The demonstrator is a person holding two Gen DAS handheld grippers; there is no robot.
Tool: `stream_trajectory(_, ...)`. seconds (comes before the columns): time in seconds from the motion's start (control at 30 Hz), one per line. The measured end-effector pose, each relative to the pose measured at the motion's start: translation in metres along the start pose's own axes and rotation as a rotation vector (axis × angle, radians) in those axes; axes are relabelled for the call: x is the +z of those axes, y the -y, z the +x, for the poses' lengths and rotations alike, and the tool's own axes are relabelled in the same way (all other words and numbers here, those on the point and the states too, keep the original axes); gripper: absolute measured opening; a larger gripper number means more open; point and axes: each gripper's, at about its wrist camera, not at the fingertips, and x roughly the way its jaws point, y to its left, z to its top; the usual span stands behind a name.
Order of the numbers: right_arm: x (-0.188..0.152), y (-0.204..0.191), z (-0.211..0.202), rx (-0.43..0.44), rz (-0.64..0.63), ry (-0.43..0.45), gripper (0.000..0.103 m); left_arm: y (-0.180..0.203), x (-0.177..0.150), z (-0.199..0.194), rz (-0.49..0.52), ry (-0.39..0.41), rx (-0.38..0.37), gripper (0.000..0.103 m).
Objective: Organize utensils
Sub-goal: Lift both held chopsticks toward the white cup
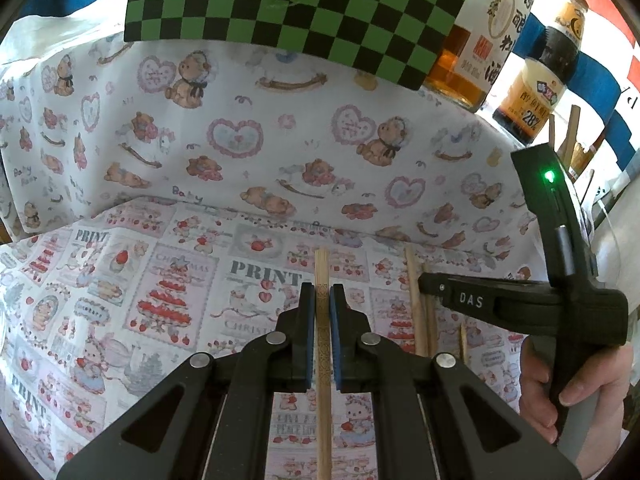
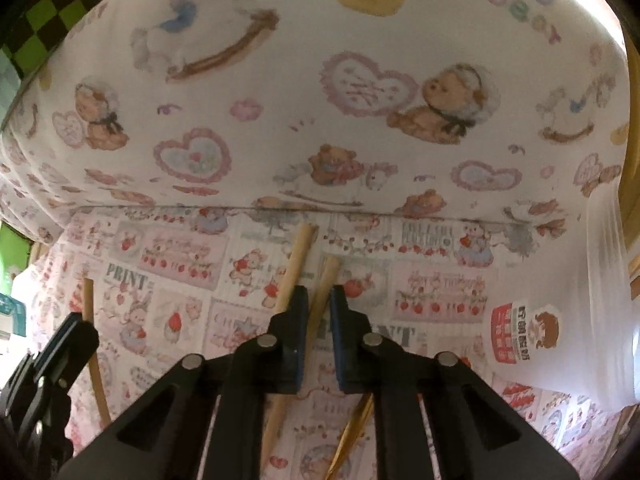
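My left gripper (image 1: 322, 292) is shut on a patterned bamboo chopstick (image 1: 322, 276) that lies lengthwise between its blue pads, low over the printed tablecloth (image 1: 120, 300). Two more wooden chopsticks (image 1: 416, 304) lie to its right, under the tip of my right gripper (image 1: 424, 280). In the right wrist view my right gripper (image 2: 319, 296) is narrowly open around one wooden chopstick (image 2: 326, 280); a second chopstick (image 2: 294, 264) runs just left of its left finger. A gold-coloured utensil (image 2: 352, 428) lies below the right pad. The left gripper's chopstick also shows in the right wrist view (image 2: 94, 344).
A bear-print cloth (image 1: 280, 140) rises as a wall behind the table. A green-and-black checkered box (image 1: 288, 12) sits above it. Two bottles (image 1: 492, 28) and a holder with wooden utensils (image 1: 572, 144) stand at the right. A white plastic bag (image 2: 560, 320) lies right.
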Motion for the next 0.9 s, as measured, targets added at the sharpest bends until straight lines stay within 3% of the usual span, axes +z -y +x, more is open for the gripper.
stream_trajectory(0.13,-0.004,-0.001,-0.011,0.036,0.011,0.035,0.008,0.003,0.001,-0.007,0.004,0.013,-0.015,0.006)
stream_trajectory(0.37,-0.029,0.010,-0.102,0.081,-0.038,0.248,0.008,0.021,0.008,-0.054,0.056,0.115,-0.069,0.006)
stream_trajectory(0.6,-0.057,0.017,-0.184,0.042,-0.106,0.482,0.008,0.047,0.023,-0.096,0.093,0.198,-0.110,0.006)
stream_trajectory(0.9,-0.080,0.045,-0.250,0.009,-0.111,0.675,0.007,0.086,0.036,-0.139,0.163,0.291,-0.102,0.006)
